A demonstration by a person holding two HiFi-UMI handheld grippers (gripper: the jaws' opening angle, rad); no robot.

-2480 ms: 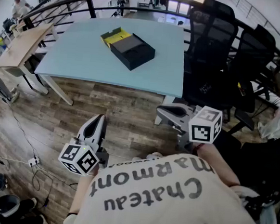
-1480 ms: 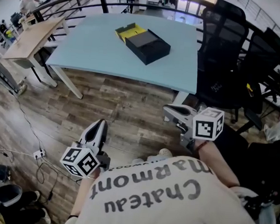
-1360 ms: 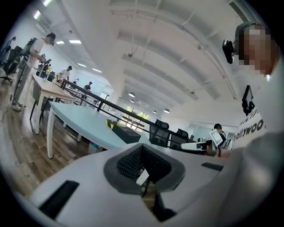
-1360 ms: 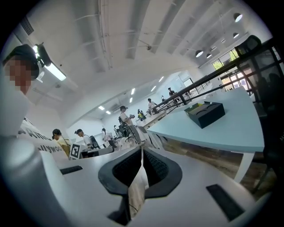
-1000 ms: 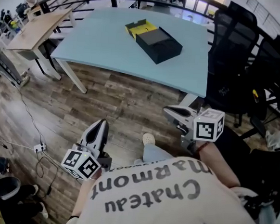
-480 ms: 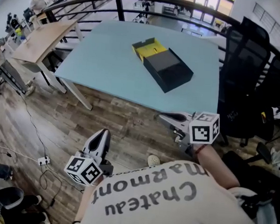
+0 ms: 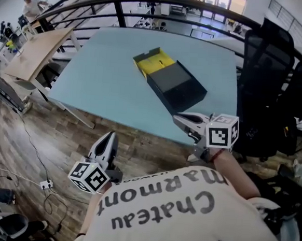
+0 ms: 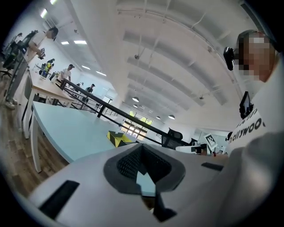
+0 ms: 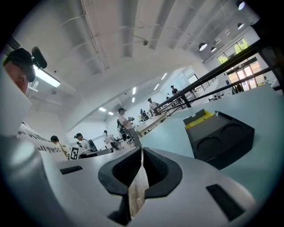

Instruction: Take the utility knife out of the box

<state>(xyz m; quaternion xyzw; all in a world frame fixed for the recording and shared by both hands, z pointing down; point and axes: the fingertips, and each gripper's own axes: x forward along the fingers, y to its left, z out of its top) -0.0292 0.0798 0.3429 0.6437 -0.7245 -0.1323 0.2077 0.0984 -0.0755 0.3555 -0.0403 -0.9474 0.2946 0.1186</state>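
Left tongs (image 7: 109, 137) closed, lower left. Right tongs (image 7: 178, 118) closed, by tabletop (image 7: 102, 82) edge. Black box (image 7: 175, 86) at centre.

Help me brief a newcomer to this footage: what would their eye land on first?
The black box, with a yellow part at its far end, lies near the middle of the pale blue table. In the foreground the left gripper and right gripper point toward it with jaws together, the right one at the table's near edge. At the table's right stand black office chairs.
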